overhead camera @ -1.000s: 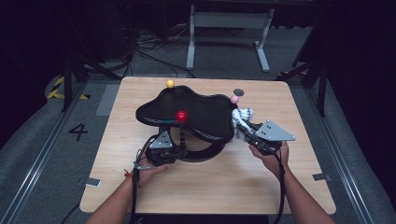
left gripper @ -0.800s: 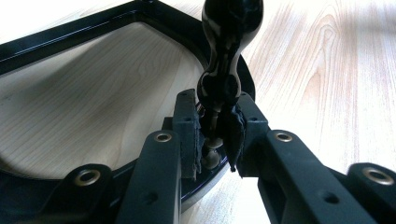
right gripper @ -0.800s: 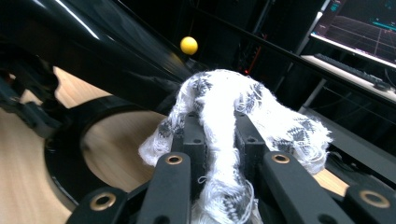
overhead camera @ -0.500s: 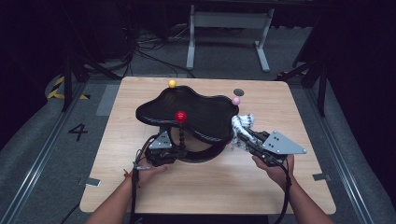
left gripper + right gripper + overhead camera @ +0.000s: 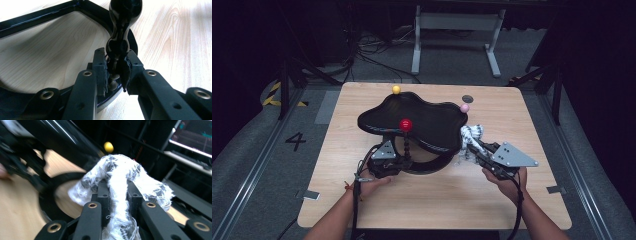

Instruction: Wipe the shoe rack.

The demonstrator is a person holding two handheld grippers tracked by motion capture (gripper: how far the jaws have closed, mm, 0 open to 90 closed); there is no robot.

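Holding black stand [image 5: 412,122] by its post [image 5: 117,45] in left gripper [image 5: 115,75], rag [image 5: 117,177] pinched in right gripper [image 5: 117,195] beside stand's edge. We worry: hard wipe tips stand, or rag slips.

High view looks down on table [image 5: 432,200]; gripper views close, low; all share black stand [image 5: 422,120]

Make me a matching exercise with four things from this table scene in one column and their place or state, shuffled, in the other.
1. cloth
2. beaded post
3. yellow ball
4. pink ball

A. far edge of the black tray
B. clamped in the left gripper
C. right edge of the tray
D. gripped by the right gripper

Pairs: 1-D, 2-B, 3-A, 4-C
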